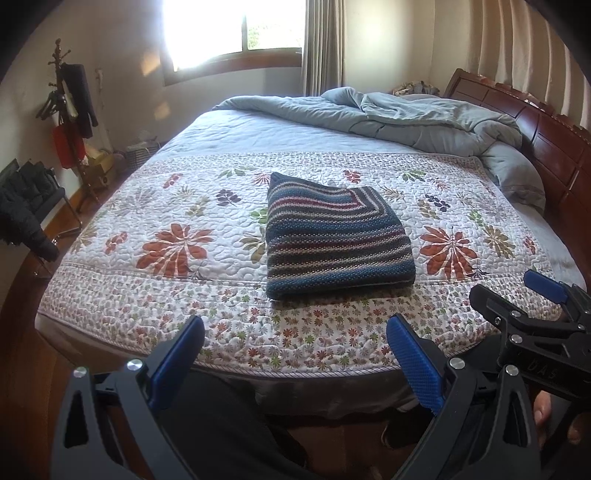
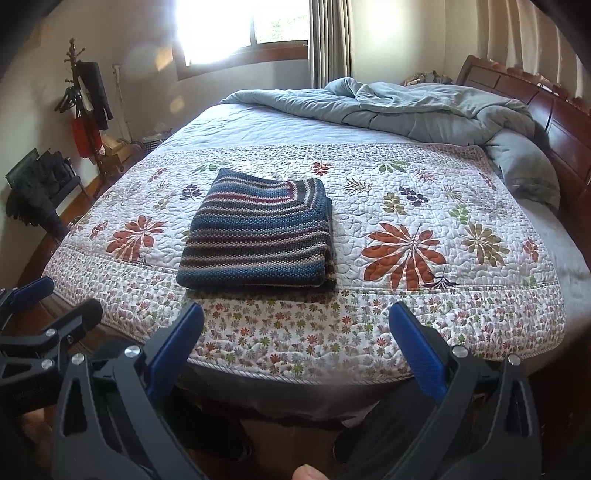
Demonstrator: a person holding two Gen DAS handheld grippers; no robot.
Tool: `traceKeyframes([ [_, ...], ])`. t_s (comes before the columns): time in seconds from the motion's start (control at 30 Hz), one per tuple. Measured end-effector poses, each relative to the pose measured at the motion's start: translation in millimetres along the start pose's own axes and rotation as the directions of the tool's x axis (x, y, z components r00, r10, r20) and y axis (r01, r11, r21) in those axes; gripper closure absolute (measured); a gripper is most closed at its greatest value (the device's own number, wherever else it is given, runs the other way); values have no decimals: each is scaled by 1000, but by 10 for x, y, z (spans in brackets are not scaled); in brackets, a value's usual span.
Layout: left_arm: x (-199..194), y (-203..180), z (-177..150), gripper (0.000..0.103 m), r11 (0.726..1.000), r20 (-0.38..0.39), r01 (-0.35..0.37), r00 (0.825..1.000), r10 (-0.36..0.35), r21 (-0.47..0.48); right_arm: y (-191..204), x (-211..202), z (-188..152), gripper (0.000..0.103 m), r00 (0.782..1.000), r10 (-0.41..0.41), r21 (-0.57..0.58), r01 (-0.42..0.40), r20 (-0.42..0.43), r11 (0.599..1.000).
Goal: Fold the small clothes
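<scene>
**A:** What does the left wrist camera give you?

**B:** I see my left gripper (image 1: pixel 295 354) low in the frame, its two blue-padded fingers spread wide with nothing between them. It hangs off the near edge of a bed, not touching the quilt (image 1: pixel 147 295), which is white with a floral print. A folded striped knit (image 1: pixel 334 236) lies flat on the quilt, near the front edge and about centred ahead of the fingers. A rumpled grey duvet (image 1: pixel 424 118) is heaped at the far end, against a dark wooden headboard (image 1: pixel 546 140). At the right edge I can see the right gripper (image 1: pixel 532 295) from the side.

**A:** And the right wrist camera?

**B:** My right gripper (image 2: pixel 295 343) is also released, fingers wide apart and holding nothing, just off the bed's near edge. Here the knit (image 2: pixel 258 236) sits ahead and to the left of the fingers, well apart from them. The left gripper (image 2: pixel 40 306) shows at the left edge. A coat rack (image 2: pixel 85 99) stands by the far left wall, and a bright window (image 2: pixel 243 26) is behind the bed.
</scene>
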State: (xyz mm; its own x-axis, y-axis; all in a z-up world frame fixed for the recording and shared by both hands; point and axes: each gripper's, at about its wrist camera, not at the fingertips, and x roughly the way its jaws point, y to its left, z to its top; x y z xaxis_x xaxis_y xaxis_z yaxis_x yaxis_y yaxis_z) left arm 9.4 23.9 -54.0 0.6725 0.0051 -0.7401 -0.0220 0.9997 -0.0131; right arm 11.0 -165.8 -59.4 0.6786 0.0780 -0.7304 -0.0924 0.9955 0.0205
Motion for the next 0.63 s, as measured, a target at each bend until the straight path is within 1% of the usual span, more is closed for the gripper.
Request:
traceKeyframes([
  [0.37,-32,7,10,4,1000,-3,-8,1000,8,-5,-13,-26,2,3,1000,-1,3,1,9,1000],
  [0.5,-55,19,8,4,1000,4,-22,1000,22,-8,-12,-26,3,3,1000,0,3,0,10,1000],
  [0.63,-81,39,8,4,1000,6,-19,1000,19,-18,-13,-40,2,3,1000,-2,-1,2,14,1000],
])
